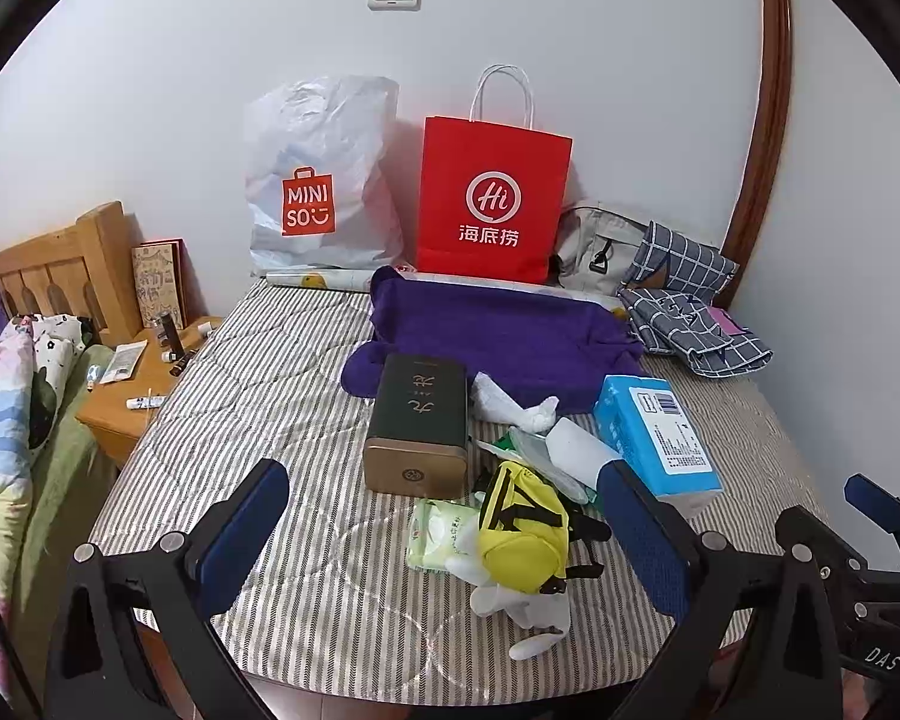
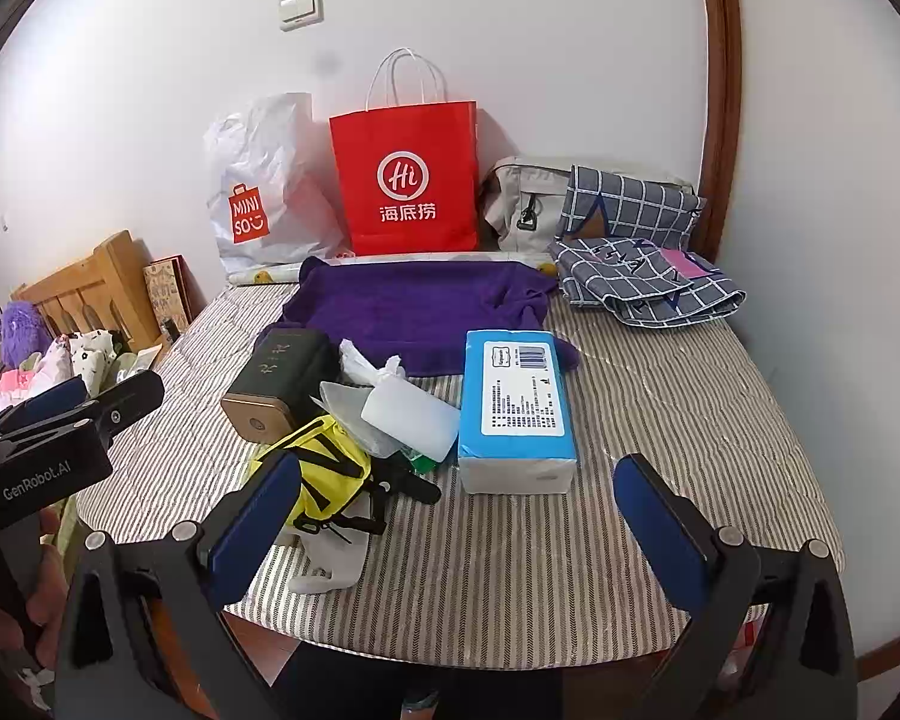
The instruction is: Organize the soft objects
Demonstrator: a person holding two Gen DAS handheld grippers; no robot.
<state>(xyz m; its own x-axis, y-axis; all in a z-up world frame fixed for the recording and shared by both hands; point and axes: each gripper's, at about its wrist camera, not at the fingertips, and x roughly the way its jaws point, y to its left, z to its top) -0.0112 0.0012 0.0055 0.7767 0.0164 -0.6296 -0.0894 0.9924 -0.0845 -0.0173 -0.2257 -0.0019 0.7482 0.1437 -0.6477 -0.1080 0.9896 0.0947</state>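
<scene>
Both tongs hang tilted downward over the near edge of the striped bed (image 2: 660,396), blue pads spread wide and gripping nothing. The left tongs (image 1: 444,534) frame the yellow pouch (image 1: 522,525); the right tongs (image 2: 459,516) sit just right of it, below the blue tissue pack (image 2: 513,393). Beyond the pouch lies the purple towel (image 2: 414,306).

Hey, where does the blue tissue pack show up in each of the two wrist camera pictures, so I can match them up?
Left wrist view: the blue tissue pack lies right of centre on the striped bed cover, just past the left gripper's right-hand finger.
Right wrist view: the pack lies near the centre, beyond the right gripper's open jaws and right of the yellow pouch.
Shared landmark: the red paper bag standing against the back wall.
</scene>
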